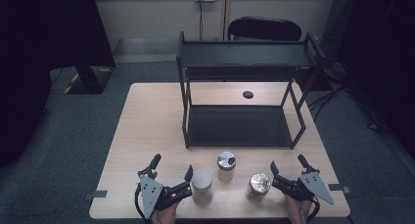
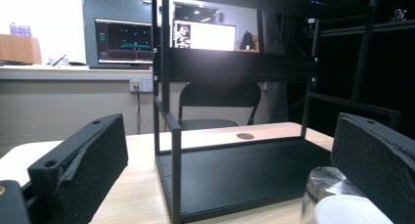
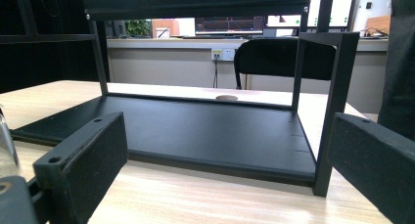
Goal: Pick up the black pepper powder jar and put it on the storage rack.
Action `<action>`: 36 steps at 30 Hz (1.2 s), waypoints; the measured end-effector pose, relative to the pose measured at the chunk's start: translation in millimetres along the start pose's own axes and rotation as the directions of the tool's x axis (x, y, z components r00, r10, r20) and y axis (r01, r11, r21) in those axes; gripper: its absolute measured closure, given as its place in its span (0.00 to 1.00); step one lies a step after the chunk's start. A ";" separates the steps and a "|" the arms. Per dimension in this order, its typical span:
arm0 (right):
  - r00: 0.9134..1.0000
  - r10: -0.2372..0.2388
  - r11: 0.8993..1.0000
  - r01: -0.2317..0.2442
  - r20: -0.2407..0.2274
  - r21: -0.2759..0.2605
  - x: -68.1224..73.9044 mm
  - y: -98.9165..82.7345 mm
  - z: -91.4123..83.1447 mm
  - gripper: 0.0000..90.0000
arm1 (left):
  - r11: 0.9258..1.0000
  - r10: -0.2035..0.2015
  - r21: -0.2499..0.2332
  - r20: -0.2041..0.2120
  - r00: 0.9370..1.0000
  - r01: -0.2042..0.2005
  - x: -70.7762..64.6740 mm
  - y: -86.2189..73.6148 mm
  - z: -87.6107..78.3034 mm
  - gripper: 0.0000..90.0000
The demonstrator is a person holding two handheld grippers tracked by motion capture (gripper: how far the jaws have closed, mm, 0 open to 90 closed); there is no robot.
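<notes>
Three glass jars stand near the table's front edge: a white-lidded jar [image 1: 201,186], a jar with a silver and black lid [image 1: 226,165], and a jar with a golden metal lid [image 1: 259,184]. My left gripper [image 1: 172,167] rests open just left of the white-lidded jar, which shows beside its right jaw [image 2: 337,204] in the left gripper view. My right gripper [image 1: 288,163] is open just right of the golden-lidded jar, whose glass edge [image 3: 5,145] shows at the left of the right gripper view. Nothing lies between either pair of jaws [image 2: 229,136] [image 3: 227,131].
A black two-tier metal rack [image 1: 240,126] stands mid-table behind the jars, its lower shelf [image 3: 195,131] bare. A small dark disc [image 1: 248,94] lies on the wooden table [image 1: 147,121] behind it. A black chair [image 1: 264,28] stands beyond the far edge.
</notes>
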State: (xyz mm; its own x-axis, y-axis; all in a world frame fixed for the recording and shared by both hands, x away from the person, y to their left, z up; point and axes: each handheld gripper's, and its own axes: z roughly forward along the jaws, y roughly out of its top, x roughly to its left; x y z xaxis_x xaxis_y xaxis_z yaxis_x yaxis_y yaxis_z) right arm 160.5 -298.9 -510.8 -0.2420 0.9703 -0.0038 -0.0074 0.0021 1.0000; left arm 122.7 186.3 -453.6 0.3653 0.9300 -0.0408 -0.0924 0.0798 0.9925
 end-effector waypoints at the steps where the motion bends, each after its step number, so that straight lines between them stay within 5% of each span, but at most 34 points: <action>1: 1.000 0.000 1.000 0.000 0.000 0.000 0.0 0.1 0.0 0.01 | 1.000 0.004 -0.002 0.002 1.000 -0.004 -0.8 0.8 -0.6 0.00; 36: 1.000 -0.012 1.000 0.012 0.005 -0.003 1.9 -0.6 -0.5 0.01 | 0.999 0.048 0.010 0.104 0.993 -0.050 -20.5 8.3 -7.3 0.00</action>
State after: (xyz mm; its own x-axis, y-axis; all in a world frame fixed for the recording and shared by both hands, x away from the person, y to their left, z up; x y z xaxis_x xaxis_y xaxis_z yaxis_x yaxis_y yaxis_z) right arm 159.6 -297.2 -511.4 -0.2373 0.9713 -0.0154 -0.0134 0.0125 0.9998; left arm 107.7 170.5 -445.4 0.4548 0.8904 0.0194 -0.1015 0.0302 0.9944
